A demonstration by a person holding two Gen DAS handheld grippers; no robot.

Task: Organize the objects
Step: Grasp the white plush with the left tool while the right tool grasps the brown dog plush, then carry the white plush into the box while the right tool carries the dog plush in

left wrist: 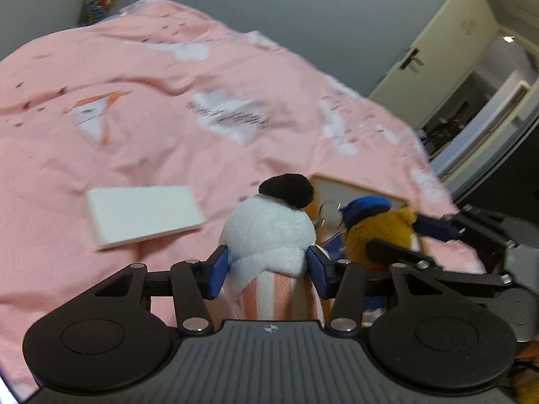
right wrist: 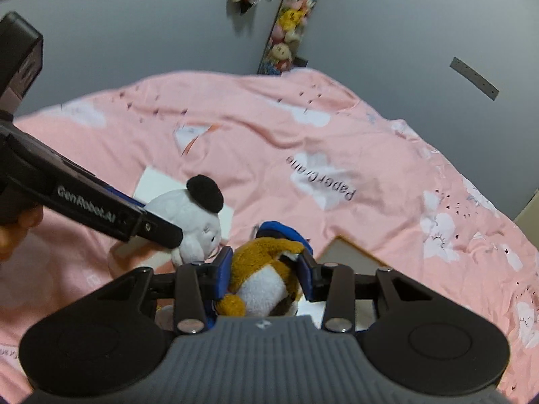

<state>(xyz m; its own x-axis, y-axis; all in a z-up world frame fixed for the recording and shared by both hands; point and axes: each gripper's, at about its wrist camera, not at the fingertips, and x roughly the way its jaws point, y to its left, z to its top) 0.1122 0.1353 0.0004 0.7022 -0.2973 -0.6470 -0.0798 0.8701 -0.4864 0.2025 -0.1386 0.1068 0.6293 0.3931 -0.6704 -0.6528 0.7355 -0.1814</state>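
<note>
A white plush toy (left wrist: 269,232) with a black beret and a pink-striped body sits between the blue pads of my left gripper (left wrist: 267,267), which is shut on it above the pink bed. My right gripper (right wrist: 266,272) is shut on a brown and white plush toy (right wrist: 262,279) with a blue cap. In the left wrist view that brown plush toy (left wrist: 374,232) hangs just right of the white one, with the right gripper (left wrist: 434,235) around it. In the right wrist view the white plush toy (right wrist: 192,219) is at the left, held by the left gripper (right wrist: 161,232).
A pink printed duvet (left wrist: 168,128) covers the bed. A white flat box (left wrist: 145,213) lies on it at the left, and a wood-framed board (right wrist: 357,259) lies under the toys. Hanging plush toys (right wrist: 293,20) line the grey wall. A door (left wrist: 438,64) stands at the right.
</note>
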